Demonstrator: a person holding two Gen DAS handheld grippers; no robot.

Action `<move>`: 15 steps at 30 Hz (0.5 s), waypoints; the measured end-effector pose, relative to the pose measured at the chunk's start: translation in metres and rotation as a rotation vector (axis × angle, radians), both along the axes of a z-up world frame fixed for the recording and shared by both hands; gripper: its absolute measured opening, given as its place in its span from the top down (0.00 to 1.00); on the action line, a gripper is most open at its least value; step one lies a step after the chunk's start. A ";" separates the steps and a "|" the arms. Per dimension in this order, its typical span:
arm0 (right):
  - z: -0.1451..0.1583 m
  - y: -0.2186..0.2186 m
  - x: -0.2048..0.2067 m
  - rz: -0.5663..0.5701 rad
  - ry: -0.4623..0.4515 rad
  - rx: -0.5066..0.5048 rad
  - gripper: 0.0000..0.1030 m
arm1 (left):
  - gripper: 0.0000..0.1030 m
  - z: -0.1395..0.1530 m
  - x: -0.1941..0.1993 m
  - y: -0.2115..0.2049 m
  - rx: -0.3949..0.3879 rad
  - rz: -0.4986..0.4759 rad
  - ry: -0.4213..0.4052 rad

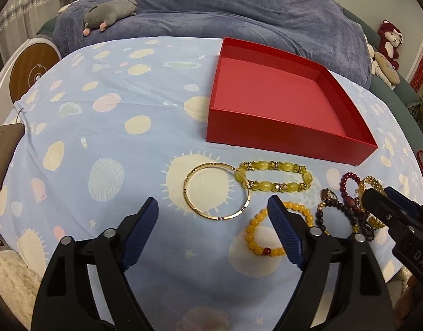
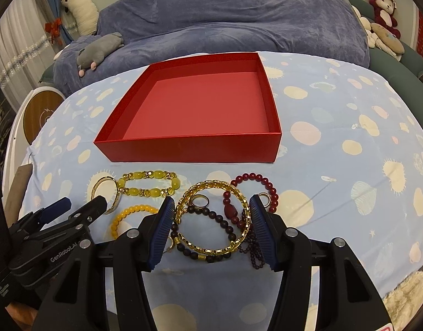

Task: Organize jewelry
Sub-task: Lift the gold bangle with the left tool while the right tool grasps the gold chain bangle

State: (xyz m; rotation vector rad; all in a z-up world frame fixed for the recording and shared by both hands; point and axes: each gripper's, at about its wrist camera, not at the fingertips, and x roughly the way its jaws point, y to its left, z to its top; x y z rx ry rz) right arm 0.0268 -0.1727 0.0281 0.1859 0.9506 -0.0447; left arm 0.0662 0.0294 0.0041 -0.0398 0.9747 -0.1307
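Observation:
An empty red box (image 1: 288,135) (image 2: 189,149) sits on the blue spotted cloth. In front of it lie a thin gold bangle (image 1: 194,212) (image 2: 96,186), a yellow-green bead bracelet (image 1: 274,165) (image 2: 148,176), an orange bead bracelet (image 1: 252,234) (image 2: 128,210), and a tangled pile with a gold chain bangle (image 2: 211,186), dark beads (image 2: 211,215), a red bead bracelet (image 2: 259,179) and rings. My left gripper (image 1: 212,207) is open just before the gold bangle. My right gripper (image 2: 212,205) is open, its fingers on either side of the pile.
The cloth (image 1: 101,143) covers a rounded table. A blue blanket (image 1: 239,13) with a grey plush toy (image 1: 109,13) lies behind. A round wooden-faced device (image 1: 32,74) stands at the left. Plush toys (image 2: 382,8) sit at the far right.

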 end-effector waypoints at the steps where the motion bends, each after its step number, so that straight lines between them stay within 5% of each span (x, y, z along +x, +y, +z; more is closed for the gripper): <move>1: 0.000 0.000 0.000 0.000 0.001 0.001 0.48 | 0.21 -0.004 0.004 0.001 0.004 0.012 0.011; 7: -0.003 0.002 0.004 0.002 0.007 0.010 0.48 | 0.19 -0.020 0.013 -0.005 0.023 -0.005 0.052; 11: -0.004 0.003 0.006 0.003 0.010 0.013 0.48 | 0.43 -0.018 0.012 -0.010 0.028 -0.033 0.034; 15: -0.004 0.005 0.007 0.008 0.012 0.012 0.48 | 0.45 -0.017 0.011 -0.011 0.016 -0.045 0.029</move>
